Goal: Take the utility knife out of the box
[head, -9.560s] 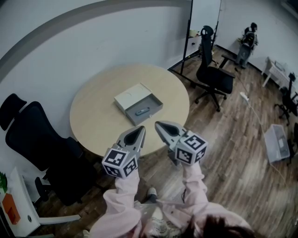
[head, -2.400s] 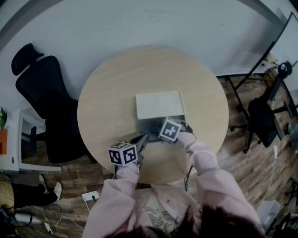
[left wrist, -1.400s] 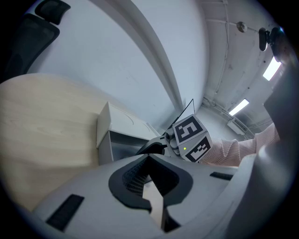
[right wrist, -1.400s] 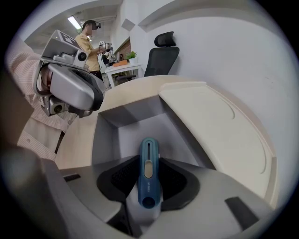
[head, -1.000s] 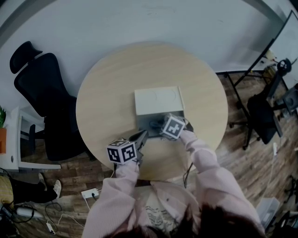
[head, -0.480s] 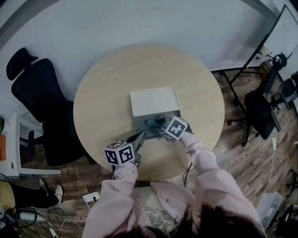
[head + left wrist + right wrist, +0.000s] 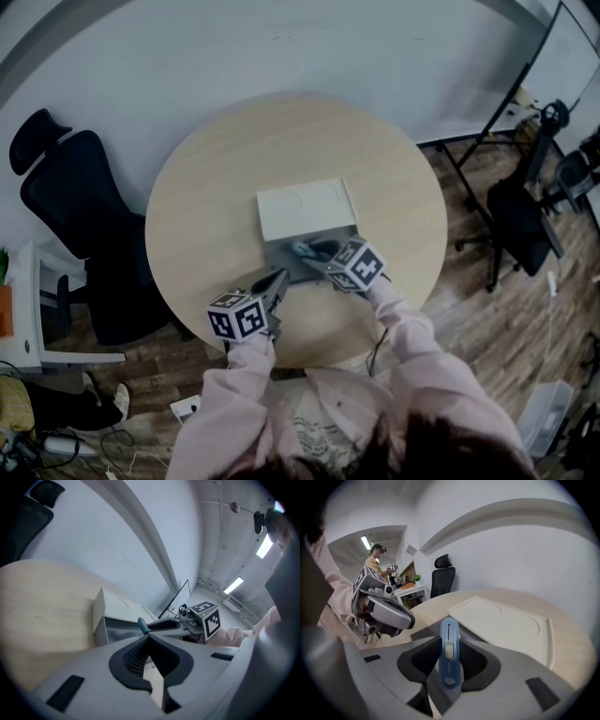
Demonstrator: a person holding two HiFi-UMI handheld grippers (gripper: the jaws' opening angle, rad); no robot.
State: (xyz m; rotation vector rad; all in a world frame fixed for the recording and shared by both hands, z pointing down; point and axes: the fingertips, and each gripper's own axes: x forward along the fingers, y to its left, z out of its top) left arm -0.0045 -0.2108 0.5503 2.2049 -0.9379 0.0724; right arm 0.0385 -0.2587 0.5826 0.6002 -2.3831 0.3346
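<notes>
The fingers of my right gripper point(image 7: 314, 253) were clamped on the blue utility knife point(image 7: 449, 658), held over the open box point(image 7: 270, 253), I judged to clear its wall. The left gripper point(image 7: 277, 279), fingers closed and empty, waited beside the box's near corner. On the counter point(image 7: 206, 187) only the flipped-back lid point(image 7: 305, 208) lay close.

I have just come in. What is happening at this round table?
A person stands at the table with a gripper in each hand. The right gripper is clamped on a blue utility knife and holds it over the open box, whose lid lies flat behind it. The left gripper has its jaws together and empty, and it sits by the box's near left corner. Whether it touches the box is not clear.
</notes>
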